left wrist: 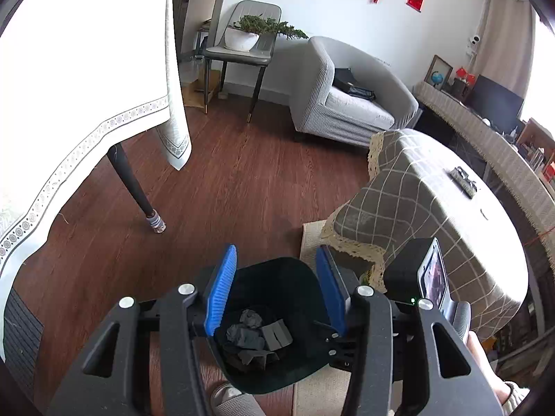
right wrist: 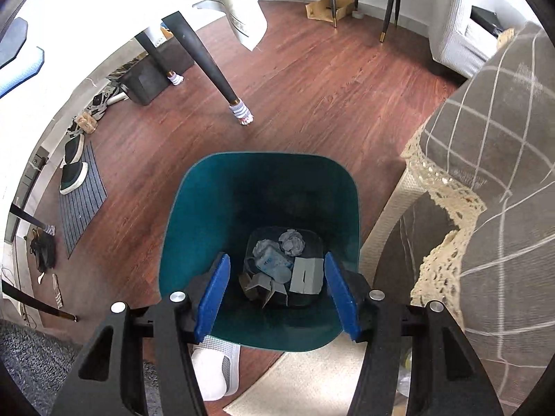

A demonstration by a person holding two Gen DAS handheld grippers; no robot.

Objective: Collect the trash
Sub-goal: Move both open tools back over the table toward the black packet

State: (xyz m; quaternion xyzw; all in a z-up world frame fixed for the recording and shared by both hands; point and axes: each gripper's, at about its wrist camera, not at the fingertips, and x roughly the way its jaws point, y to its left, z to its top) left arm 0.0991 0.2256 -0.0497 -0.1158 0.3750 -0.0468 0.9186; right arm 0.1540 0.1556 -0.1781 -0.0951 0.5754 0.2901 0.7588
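Both wrist cams look down – share trash bin, R steeper.

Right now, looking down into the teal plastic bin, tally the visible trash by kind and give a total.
Crumpled grey paper balls: 1
Flat grey cardboard pieces: 2
Crumpled bluish plastic wrappers: 1
Total: 4 visible pieces in the teal plastic bin; more may lie hidden beneath.

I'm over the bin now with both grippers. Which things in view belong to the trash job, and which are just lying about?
Job: teal bin; crumpled paper ball, grey carton and plastic wrapper inside it; left gripper and right gripper, both with nothing between the pads.

Lying about: shoes on the doormat, flattened cardboard, remote, potted plant.
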